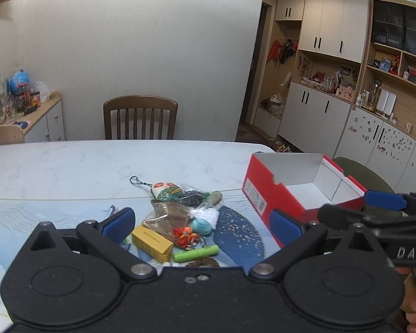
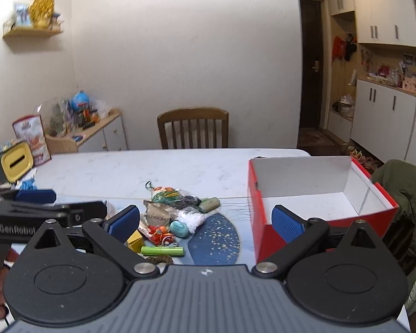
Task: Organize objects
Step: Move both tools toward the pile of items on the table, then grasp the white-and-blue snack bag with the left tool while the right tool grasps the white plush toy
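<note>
A heap of small items lies on the table's blue mat: a yellow box (image 1: 152, 242), a green tube (image 1: 196, 253), a red-orange charm (image 1: 185, 236), a teal egg-shaped case (image 1: 202, 226), foil packets (image 1: 169, 212) and a painted keychain pouch (image 1: 163, 190). A red shoebox (image 1: 274, 197) with a white, empty inside stands to their right. My left gripper (image 1: 202, 223) hovers open just above the heap, holding nothing. My right gripper (image 2: 206, 222) is open too, between the heap and the red shoebox (image 2: 319, 202); the green tube (image 2: 162, 250) and yellow box (image 2: 134, 240) lie near its left finger.
The white marble table (image 1: 97, 163) stretches away to a wooden chair (image 1: 140, 118). A yellow tissue holder (image 2: 12, 163) sits at the far left. A green jacket (image 2: 407, 194) hangs on a chair right of the shoebox. Cabinets line the right wall.
</note>
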`<state>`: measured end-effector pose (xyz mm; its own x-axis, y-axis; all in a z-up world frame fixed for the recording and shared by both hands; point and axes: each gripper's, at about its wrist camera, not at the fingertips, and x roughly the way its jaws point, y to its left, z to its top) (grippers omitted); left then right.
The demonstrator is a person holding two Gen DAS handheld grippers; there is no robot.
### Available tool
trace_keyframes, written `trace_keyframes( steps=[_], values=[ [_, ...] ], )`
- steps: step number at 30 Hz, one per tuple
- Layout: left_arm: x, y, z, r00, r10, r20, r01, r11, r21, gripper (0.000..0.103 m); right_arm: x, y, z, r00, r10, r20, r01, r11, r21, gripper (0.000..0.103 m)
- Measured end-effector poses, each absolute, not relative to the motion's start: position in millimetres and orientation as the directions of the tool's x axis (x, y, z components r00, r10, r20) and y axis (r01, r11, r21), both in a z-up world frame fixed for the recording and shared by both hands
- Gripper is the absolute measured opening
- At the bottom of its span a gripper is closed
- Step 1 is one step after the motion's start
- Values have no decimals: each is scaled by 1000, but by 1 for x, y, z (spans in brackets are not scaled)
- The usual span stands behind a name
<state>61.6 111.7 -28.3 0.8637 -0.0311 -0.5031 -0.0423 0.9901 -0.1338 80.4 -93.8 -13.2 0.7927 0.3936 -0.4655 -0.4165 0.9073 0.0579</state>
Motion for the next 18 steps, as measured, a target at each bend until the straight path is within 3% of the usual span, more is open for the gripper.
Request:
trace_keyframes(
  steps=[11, 18],
  values=[
    [109, 188, -73, 788, 56, -614, -157, 981, -112, 102, 109, -39, -47, 693, 429, -579, -505, 862, 35, 102],
    [140, 223, -109, 709, 85, -700, -220, 970, -105, 96, 120, 9, -83, 606, 458, -650, -601, 799, 2, 101]
  ],
)
